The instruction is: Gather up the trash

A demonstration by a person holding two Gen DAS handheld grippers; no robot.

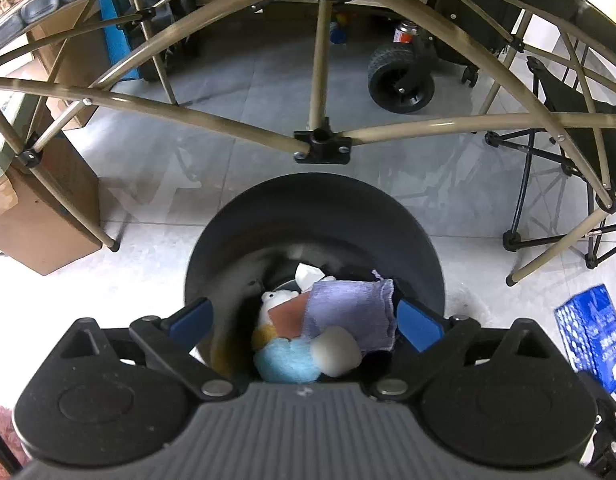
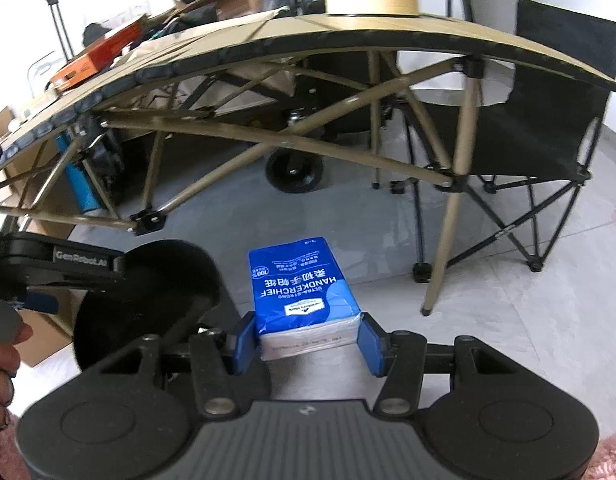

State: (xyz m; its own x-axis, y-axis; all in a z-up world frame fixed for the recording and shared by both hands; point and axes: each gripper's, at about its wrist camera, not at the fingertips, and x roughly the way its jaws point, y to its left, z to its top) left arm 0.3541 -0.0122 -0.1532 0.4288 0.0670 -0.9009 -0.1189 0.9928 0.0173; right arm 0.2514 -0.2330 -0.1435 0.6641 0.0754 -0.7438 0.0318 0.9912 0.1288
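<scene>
We see the right tool [image 2: 307,340] clamping a blue handkerchief pack [image 2: 301,292] between its blue pads above the grey floor [image 2: 508,320]. A black bin [image 2: 147,304] sits left, the folding tabletop [image 2: 308,36] beyond.

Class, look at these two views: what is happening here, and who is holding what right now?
A person is collecting trash with a gripper in each hand. The left gripper hangs open above the black bin, which already holds a purple cloth, a plush toy and other scraps. The right gripper is shut on a blue tissue pack, held beside the bin and not yet dropped in.
</scene>
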